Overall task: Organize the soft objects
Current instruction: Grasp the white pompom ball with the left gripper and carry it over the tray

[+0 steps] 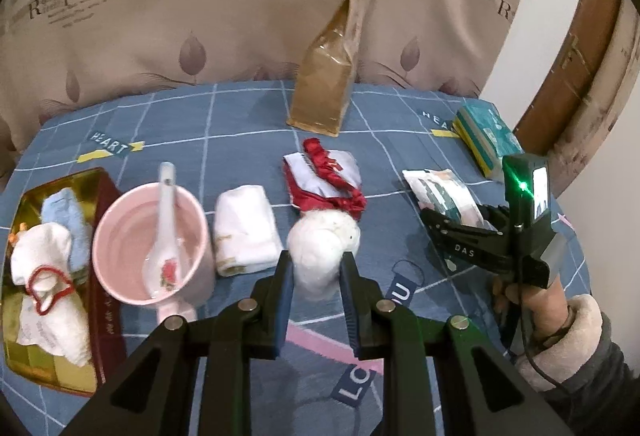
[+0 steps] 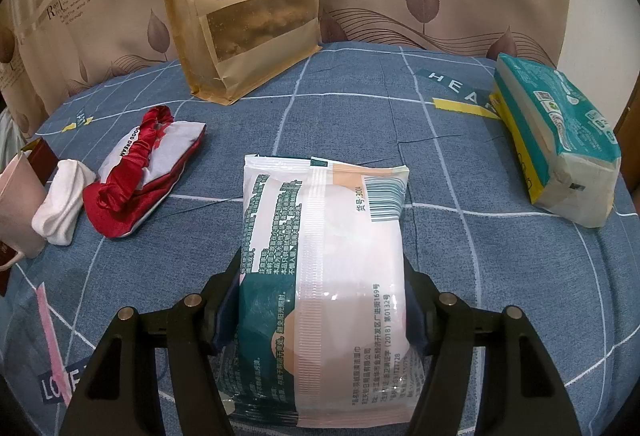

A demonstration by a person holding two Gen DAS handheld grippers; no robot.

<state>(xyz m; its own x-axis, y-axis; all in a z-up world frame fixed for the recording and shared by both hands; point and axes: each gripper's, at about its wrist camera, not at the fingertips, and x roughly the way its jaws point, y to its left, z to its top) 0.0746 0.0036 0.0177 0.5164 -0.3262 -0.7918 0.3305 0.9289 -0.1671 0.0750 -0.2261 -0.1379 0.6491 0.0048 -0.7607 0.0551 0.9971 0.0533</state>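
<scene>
My left gripper (image 1: 317, 262) is shut on a white soft bundle (image 1: 322, 242) and holds it over the blue checked bedcover (image 1: 248, 115). Behind the bundle lies a red scrunchie on a grey and red eye mask (image 1: 324, 179), seen also as the eye mask (image 2: 140, 171) in the right wrist view. A folded white cloth (image 1: 245, 232) lies to its left. My right gripper (image 2: 322, 272) is shut on a wet-wipe packet (image 2: 324, 236) resting on the cover; from the left wrist view, that gripper (image 1: 452, 220) and packet (image 1: 440, 193) sit at the right.
A gold tin (image 1: 105, 300) with white and blue cloths stands far left, next to a pink cup (image 1: 120, 220) holding a spoon. A brown paper bag (image 2: 240, 35) stands by the pillows. A teal tissue pack (image 2: 556, 147) lies at the right. A person's sleeved hand (image 1: 560, 332) holds the right gripper.
</scene>
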